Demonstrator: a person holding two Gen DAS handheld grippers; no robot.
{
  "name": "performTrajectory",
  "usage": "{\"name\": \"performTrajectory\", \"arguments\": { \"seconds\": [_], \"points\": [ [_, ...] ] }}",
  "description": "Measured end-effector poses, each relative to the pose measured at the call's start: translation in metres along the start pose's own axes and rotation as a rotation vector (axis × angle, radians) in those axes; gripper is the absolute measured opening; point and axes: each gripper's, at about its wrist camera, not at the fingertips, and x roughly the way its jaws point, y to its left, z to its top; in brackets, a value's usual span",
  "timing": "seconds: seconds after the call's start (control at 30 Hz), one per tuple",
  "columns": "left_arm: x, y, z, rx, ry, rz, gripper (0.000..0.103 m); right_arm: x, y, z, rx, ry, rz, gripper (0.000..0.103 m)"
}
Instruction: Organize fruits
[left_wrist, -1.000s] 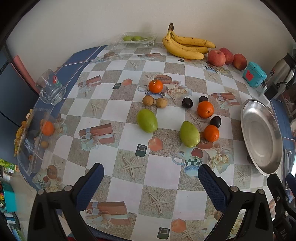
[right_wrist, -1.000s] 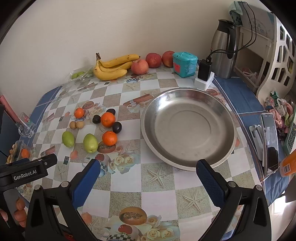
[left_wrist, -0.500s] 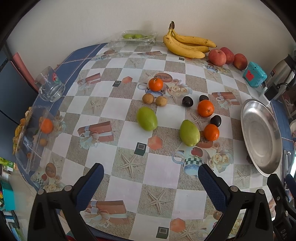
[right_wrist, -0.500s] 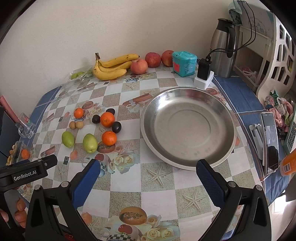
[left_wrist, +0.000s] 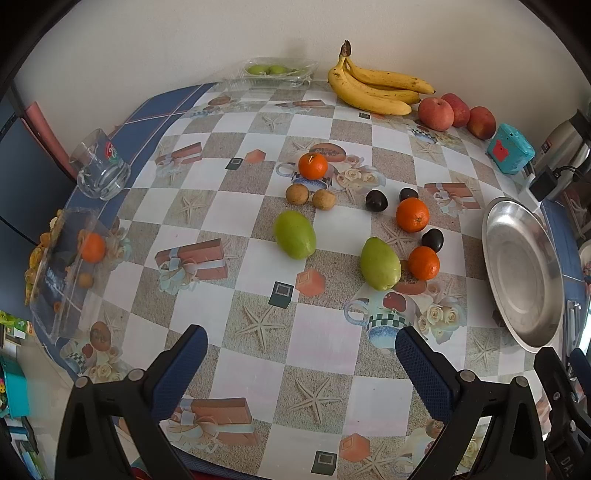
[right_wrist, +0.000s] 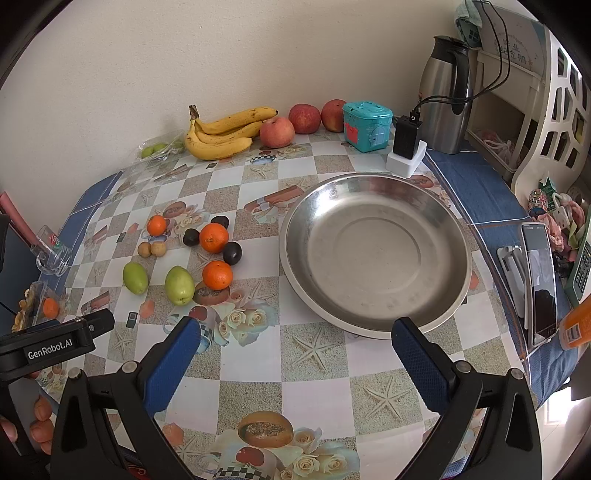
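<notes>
Loose fruit lies mid-table: two green mangoes (left_wrist: 294, 234) (left_wrist: 380, 263), three oranges (left_wrist: 313, 165) (left_wrist: 412, 215) (left_wrist: 423, 262), three dark plums (left_wrist: 376, 200), two small brown fruits (left_wrist: 296, 193). A banana bunch (left_wrist: 376, 88) and three red apples (left_wrist: 436, 113) sit by the wall. An empty steel dish (right_wrist: 373, 251) is at the right. My left gripper (left_wrist: 301, 352) is open and empty above the near table edge. My right gripper (right_wrist: 295, 345) is open and empty, near the dish's front rim.
A glass (left_wrist: 99, 170) and a clear plastic box with an orange (left_wrist: 70, 266) sit at the left edge. A clear tray of green fruit (left_wrist: 277, 70) is at the back. A teal box (right_wrist: 365, 125), charger (right_wrist: 406, 147), thermos (right_wrist: 447, 96) and phone (right_wrist: 539, 280) stand right.
The left wrist view has shifted slightly; the table contents sit a little lower in frame. No fruit has moved. Both grippers stay open.
</notes>
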Motion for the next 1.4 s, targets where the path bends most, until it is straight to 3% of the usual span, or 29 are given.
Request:
{"name": "performTrajectory", "arguments": {
  "seconds": [1.4],
  "points": [
    [0.0055,0.0032,-0.0025,-0.010,0.014,-0.007,0.103,0.0012,0.0010,0.0015,-0.001,0.004,0.000,0.103]
  ]
}}
